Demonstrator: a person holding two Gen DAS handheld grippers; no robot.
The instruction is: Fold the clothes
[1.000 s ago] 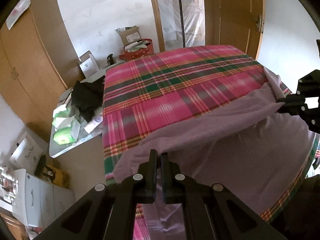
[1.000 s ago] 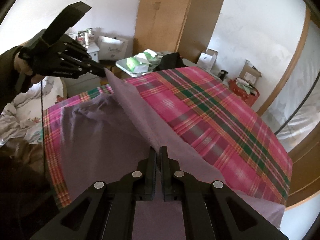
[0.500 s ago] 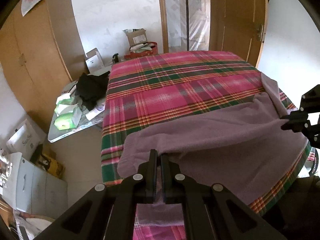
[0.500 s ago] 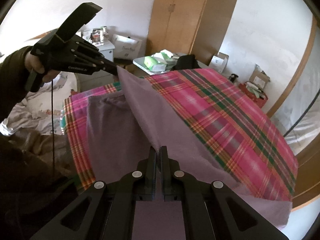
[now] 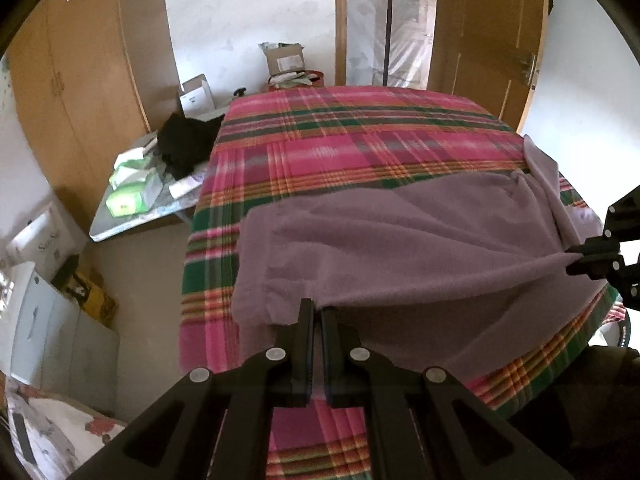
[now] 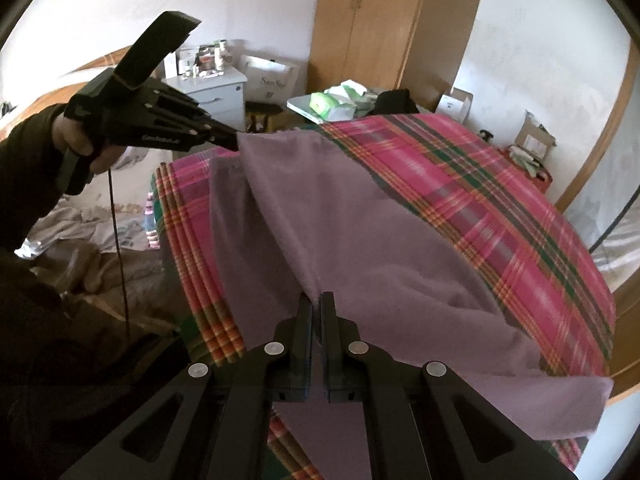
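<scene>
Left wrist: left tongs (image 5: 317, 312) clamped on the near edge of the purple garment (image 5: 400, 240), which lies across the plaid worktop (image 5: 360, 140); the other tongs pinch the far end, so the edge hangs taut for a straight fold.

Right wrist: right tongs (image 6: 318, 300) closed on the same edge; lifted flap ready to lay over the flat half.

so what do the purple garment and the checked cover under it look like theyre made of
The purple garment: probably a soft knit, fleece or jersey; matte, slightly fuzzy, draping in rounded folds between the left gripper and right gripper. The checked cover: seemingly woven cloth, flat and matte, with crisp plaid lines. Exact fibre can't be told.
</scene>
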